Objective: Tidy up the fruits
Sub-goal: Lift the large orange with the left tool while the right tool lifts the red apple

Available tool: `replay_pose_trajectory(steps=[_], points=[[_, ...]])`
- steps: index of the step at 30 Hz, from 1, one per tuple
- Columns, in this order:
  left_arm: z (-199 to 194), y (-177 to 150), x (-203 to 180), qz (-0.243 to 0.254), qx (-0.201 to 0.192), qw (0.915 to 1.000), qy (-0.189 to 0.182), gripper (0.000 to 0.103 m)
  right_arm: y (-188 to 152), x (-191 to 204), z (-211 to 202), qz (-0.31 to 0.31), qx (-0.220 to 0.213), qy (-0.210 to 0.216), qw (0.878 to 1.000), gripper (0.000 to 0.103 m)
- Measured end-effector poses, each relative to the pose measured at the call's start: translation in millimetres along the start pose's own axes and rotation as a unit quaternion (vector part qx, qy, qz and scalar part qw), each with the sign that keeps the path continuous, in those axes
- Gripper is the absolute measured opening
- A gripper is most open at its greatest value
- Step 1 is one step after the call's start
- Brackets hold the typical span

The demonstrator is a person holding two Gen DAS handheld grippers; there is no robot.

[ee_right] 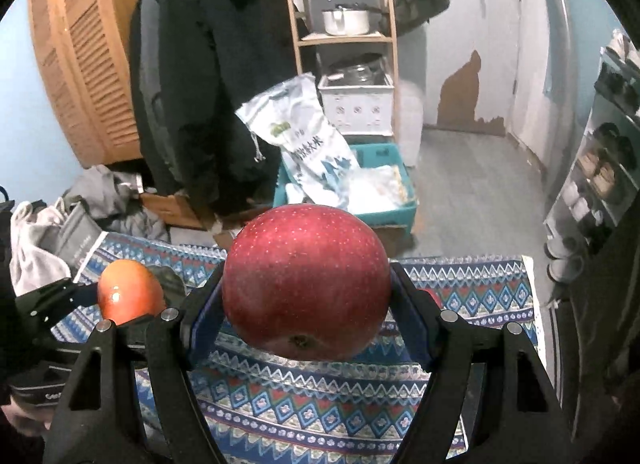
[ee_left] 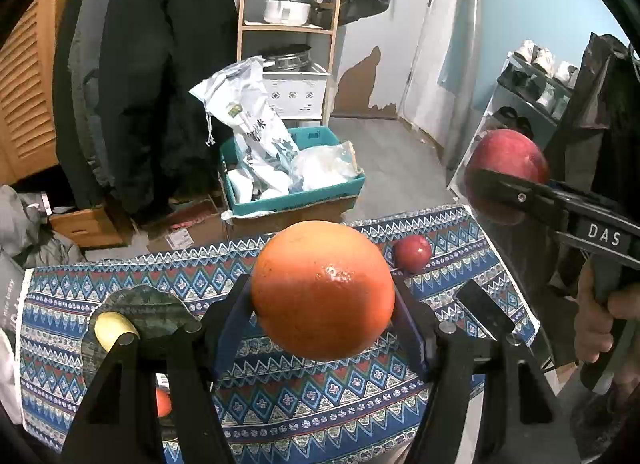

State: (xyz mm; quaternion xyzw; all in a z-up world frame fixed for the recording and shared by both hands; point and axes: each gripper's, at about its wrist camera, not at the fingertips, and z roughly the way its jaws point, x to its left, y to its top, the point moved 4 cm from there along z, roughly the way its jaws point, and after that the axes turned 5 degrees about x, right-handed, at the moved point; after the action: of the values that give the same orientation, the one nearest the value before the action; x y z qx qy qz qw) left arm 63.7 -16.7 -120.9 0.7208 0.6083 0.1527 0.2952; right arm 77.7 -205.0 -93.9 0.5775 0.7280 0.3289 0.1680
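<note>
My left gripper [ee_left: 322, 296] is shut on a large orange [ee_left: 322, 288], held in the air above the patterned tablecloth [ee_left: 304, 396]. My right gripper [ee_right: 306, 292] is shut on a big red apple [ee_right: 306, 280], also lifted above the cloth. In the left wrist view the right gripper [ee_left: 508, 192] with that apple [ee_left: 506, 156] hangs at the upper right. In the right wrist view the orange [ee_right: 130, 290] shows at the left in the left gripper. A second red apple [ee_left: 413, 253] lies on the cloth near the far edge. A yellow fruit [ee_left: 114, 330] rests on a dark plate [ee_left: 140, 304] at the left.
A black phone [ee_left: 484, 310] lies on the cloth at the right. A small orange-red fruit [ee_left: 163, 402] peeks out behind the left finger. Beyond the table are a teal box [ee_left: 292, 200] with bags, hanging coats [ee_left: 152, 76], a wooden shelf [ee_left: 288, 28] and a shoe rack [ee_left: 532, 92].
</note>
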Motion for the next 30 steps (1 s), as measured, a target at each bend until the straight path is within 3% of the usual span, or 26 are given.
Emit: replay_pose_trajectory(steps=[15, 30], points=[[-2, -7, 30, -0.027, 0.003, 0.9995, 0.016, 0.068, 3, 30, 13, -0.017, 0.010, 0.030, 0.999, 0.075], [-5, -22, 88, -0.076, 0.008, 0.9959, 0.048, 0.068, 10, 84, 43, -0.040, 0.034, 0.064, 0.997, 0.075]])
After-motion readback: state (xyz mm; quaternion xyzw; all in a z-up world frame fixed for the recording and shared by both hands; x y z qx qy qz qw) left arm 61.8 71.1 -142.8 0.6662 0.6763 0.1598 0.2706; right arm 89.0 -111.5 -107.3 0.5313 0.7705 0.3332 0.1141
